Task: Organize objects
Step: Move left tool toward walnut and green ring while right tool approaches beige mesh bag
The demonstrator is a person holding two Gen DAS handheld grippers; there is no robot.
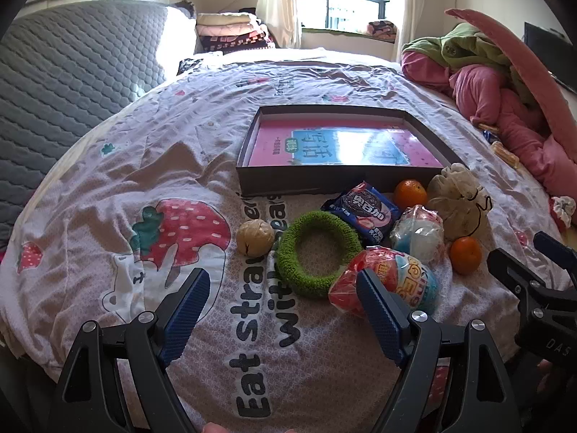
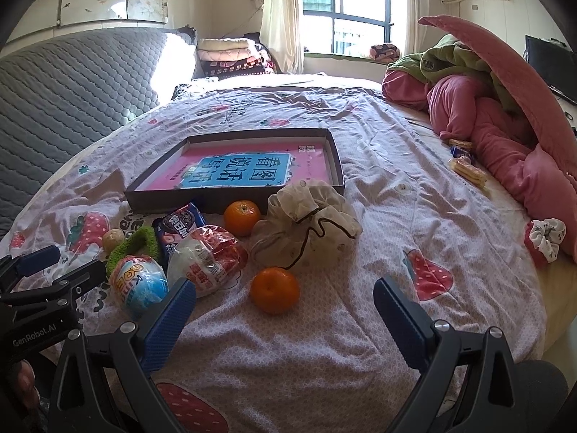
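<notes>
Hovering: both claws over bed, nothing gripped.
Left claw [image 1: 285, 292]: wide open, green ring [image 1: 317, 252] just ahead.
Right claw [image 2: 285, 301]: wide open, framing orange [image 2: 274, 290].
Box [image 2: 234, 200]: beyond clutter, likely destination.

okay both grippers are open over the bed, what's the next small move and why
Probably ease the right hand-held gripper forward and down around the near orange. Both grippers are open and hold nothing, that orange lies loose on the bedspread just ahead of the right fingers, and the shallow box behind the pile has room around its pink book. The left hand-held gripper can wait.
</notes>
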